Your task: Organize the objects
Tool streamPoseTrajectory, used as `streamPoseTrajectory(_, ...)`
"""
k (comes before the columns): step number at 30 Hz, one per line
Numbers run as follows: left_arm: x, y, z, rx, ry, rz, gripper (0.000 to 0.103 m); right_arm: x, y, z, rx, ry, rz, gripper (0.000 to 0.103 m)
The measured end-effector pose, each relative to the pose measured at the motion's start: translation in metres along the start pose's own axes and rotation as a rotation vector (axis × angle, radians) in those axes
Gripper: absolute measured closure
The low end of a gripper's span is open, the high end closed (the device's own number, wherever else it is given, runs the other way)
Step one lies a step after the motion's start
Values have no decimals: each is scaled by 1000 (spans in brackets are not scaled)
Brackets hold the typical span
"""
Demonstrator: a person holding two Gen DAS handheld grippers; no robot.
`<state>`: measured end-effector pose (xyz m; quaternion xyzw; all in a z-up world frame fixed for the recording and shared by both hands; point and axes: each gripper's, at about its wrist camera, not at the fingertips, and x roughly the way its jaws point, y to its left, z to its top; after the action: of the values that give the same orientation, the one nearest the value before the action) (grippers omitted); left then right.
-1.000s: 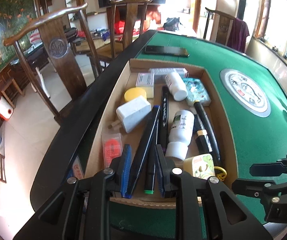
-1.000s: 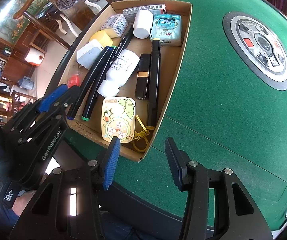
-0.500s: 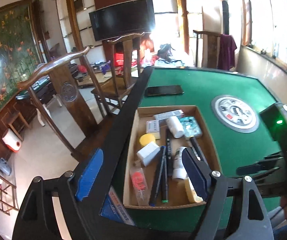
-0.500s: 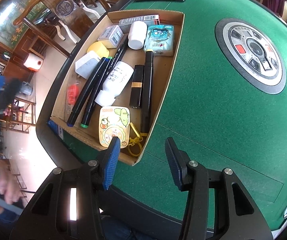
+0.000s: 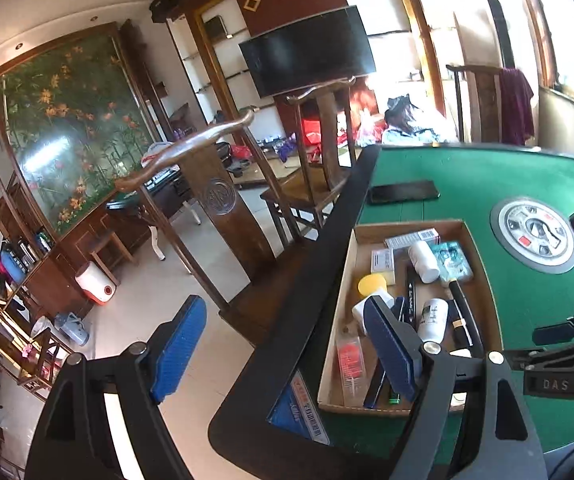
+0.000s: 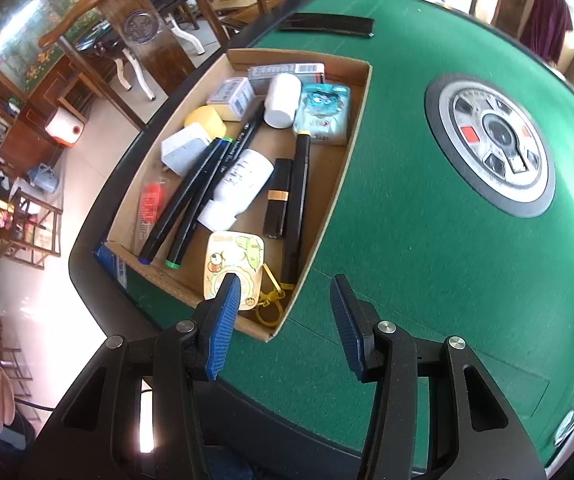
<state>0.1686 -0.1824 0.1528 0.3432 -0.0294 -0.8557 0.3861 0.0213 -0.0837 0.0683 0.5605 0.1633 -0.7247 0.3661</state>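
Observation:
A shallow cardboard box point(image 6: 361, 120) sits on the green table by its left edge; it also shows in the left wrist view point(image 5: 481, 264). It holds black markers point(image 6: 191, 196), two white bottles point(image 6: 239, 188), a tissue pack point(image 6: 323, 114), a yellow keychain card point(image 6: 235, 264), a white adapter point(image 6: 183, 150) and small boxes. My left gripper point(image 5: 283, 352) is open and empty, raised back off the table's near left corner. My right gripper point(image 6: 283, 320) is open and empty, above the box's near right corner.
A black phone point(image 6: 327, 24) lies on the felt beyond the box. A round control hub point(image 6: 495, 136) sits in the table's middle. Wooden chairs point(image 5: 215, 200) stand along the left side. My right gripper's body point(image 5: 567, 360) shows in the left wrist view.
My left gripper opened wide, let go of the markers in the box, and pulled up and back to the left. My right gripper drew back slightly.

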Motion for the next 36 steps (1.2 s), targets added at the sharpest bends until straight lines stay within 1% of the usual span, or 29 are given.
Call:
streamPoseTrajectory(2, 22, -10, -2, 44, 108, 28, 23, 4, -1, -1, 18, 21, -1, 56)
streamPoseTrajectory(3, 31, -10, -5, 30, 169, 12, 23, 6, -1, -2, 23, 27, -2, 56)
streamPoseTrajectory(5, 36, -7, -11, -26, 197, -57, 25, 4, 1, -2, 14, 24, -5, 56)
streamPoseTrajectory(7, 36, -4, -15, -55, 215, -123, 26, 0, 3, -2, 14, 7, 4, 56)
streamPoseTrajectory(9, 35, -4, -16, -73, 218, -169, 26, -4, 4, -2, 5, -11, -8, 56)
streamPoseTrajectory(12, 31, -4, -16, -87, 210, -188, 26, -5, 4, -2, 7, -10, -5, 56)
streamPoseTrajectory(19, 32, -6, -12, -80, 199, -140, 26, -5, 3, -2, 5, -5, -13, 56)
streamPoseTrajectory(24, 27, -2, -11, -75, 169, -87, 26, -3, 3, -2, 0, 2, -10, 56)
streamPoseTrajectory(32, 19, 10, -6, -85, 136, -61, 26, -4, 5, -2, -13, -4, -4, 56)
streamPoseTrajectory(36, 19, 13, -5, -83, 136, -49, 26, -5, 6, -2, -14, -10, -2, 56)
